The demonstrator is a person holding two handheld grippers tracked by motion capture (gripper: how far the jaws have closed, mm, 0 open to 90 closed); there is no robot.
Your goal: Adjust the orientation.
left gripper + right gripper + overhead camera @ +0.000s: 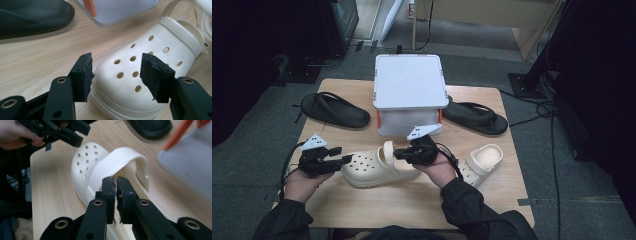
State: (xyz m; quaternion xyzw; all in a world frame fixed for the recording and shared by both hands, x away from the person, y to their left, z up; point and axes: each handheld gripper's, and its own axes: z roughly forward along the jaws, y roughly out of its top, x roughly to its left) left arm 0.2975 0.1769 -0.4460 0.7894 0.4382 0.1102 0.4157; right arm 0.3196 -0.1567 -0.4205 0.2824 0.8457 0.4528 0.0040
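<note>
High view: storage box [410,81] behind clog [374,170], sandals [334,110] flanking.

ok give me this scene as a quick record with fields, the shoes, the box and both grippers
work in hand: cream perforated foam clog, strap up, mid-table
left gripper: jaws apart around the clog's toe, pads not pressing
right gripper: jaws shut at the clog's heel rim; grip unclear
second cream clog: to the right, apart
black sandals: left one, right one, flanking the box
grey lidded plastic box: far centre
table: light wood

Grey lidded box [410,82] mid-table; black sandals [334,110] [475,117] either side; second cream clog [482,162] right
</note>
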